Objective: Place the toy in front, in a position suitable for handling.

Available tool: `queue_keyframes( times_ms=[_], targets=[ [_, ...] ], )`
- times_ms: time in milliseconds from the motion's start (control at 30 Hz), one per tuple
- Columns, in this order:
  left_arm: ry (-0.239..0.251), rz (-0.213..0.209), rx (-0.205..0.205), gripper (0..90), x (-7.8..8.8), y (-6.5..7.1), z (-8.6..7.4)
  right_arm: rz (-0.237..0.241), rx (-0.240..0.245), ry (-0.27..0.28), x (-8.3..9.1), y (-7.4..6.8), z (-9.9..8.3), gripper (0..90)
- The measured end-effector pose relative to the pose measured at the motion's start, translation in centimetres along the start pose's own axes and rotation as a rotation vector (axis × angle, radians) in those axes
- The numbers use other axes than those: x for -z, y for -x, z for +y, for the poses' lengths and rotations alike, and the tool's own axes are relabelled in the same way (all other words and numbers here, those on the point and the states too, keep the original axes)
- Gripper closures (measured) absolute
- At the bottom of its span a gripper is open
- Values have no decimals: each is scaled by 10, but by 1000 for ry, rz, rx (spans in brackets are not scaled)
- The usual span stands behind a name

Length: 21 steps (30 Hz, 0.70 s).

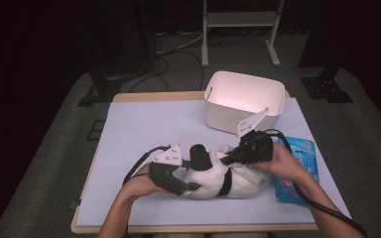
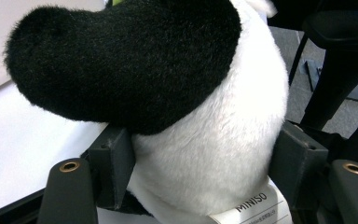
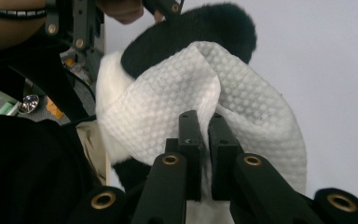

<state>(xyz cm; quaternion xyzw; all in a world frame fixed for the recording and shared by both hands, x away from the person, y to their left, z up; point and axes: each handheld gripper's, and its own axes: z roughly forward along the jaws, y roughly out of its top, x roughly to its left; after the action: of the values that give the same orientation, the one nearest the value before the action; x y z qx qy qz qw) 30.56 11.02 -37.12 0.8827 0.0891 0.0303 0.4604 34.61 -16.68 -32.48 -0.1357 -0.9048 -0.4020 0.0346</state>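
Plush toy (image 1: 223,181), black and white, lies on its side on the pale tabletop (image 1: 144,124), near the front edge and between the two hands. Its black head end points to the left of the high view.

Left gripper (image 1: 191,187) comes in from the left, low over the tabletop, with its jaws set part-way open around the white body of the plush toy. In the left gripper view the white fur (image 2: 214,140) bulges between the two pads and touches both; a black plush part (image 2: 121,60) sits just above them. A white sewn-in label (image 2: 256,207) hangs at the bottom edge of that view, between the jaws.

Right gripper (image 1: 226,159) reaches over the plush toy from the right, angled down and leftward onto its upper side. Its jaws stand almost closed, pinching a fold of white embossed wipe (image 3: 205,98). In the right gripper view the wipe drapes over the black part (image 3: 205,28) of the plush toy, and white fur shows at the wipe's left edge. In the high view the wipe (image 1: 222,159) lies across the top of the toy.

White bin (image 1: 273,94) stands farther back, just behind the right gripper. Blue wipes pack (image 1: 305,151) lies at the right, beside the right hand (image 1: 283,163).
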Motion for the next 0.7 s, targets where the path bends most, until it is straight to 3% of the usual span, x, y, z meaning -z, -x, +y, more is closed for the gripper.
queue_keyframes(
  times_ms=[200,467,700],
  targets=[
    [-4,2,-3,310,0,0,0,-7,9,4,-4,2,12,854],
    [2,2,-8,310,-1,2,2,-2,3,5,-2,3,10,854],
    [3,1,-17,310,-1,4,5,10,17,26,-7,1,27,854]
  ],
)
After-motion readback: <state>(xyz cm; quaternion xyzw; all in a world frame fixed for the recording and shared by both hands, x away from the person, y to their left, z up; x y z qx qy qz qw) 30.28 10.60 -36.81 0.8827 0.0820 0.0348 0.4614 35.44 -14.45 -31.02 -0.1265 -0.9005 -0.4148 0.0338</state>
